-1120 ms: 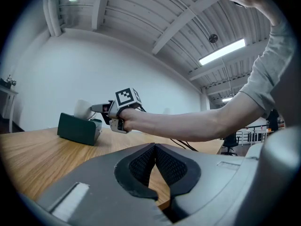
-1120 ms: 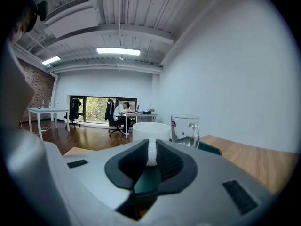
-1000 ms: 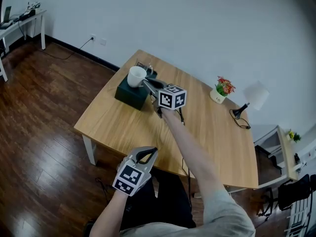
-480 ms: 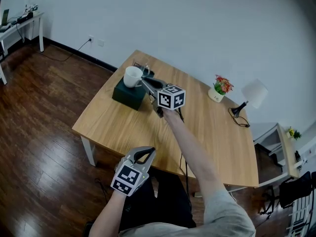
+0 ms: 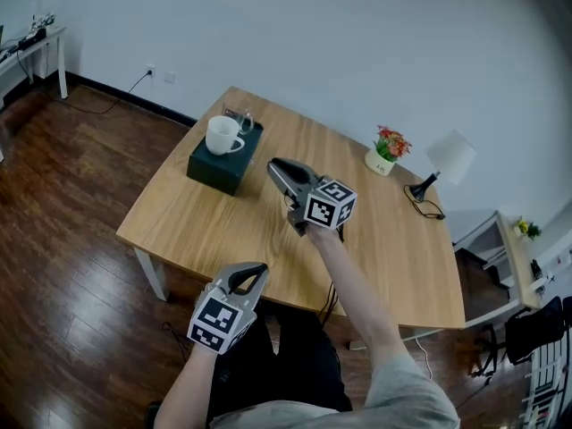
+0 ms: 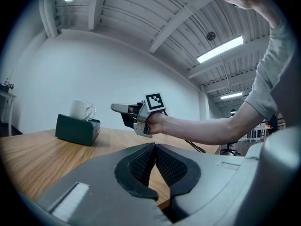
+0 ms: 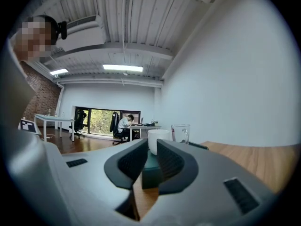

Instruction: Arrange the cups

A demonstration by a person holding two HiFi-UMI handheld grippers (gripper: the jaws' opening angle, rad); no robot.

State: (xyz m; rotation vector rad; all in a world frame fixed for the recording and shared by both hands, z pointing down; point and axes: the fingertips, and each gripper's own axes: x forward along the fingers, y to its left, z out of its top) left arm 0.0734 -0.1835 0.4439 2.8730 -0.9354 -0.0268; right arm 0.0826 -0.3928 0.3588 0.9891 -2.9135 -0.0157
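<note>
White cup (image 5: pixel 222 136) on green box (image 5: pixel 217 166), glass cup (image 5: pixel 240 118) part-hidden behind | left tongs (image 5: pixel 256 270) together | right tongs (image 5: pixel 273 164) apart

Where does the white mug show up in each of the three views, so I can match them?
Head view: the white mug is at upper left, near the far left corner of the table.
Left gripper view: left of centre, in the distance.
Right gripper view: dead centre, seen through the gap between the jaws.
Shared landmark: the dark green box that it stands on.
</note>
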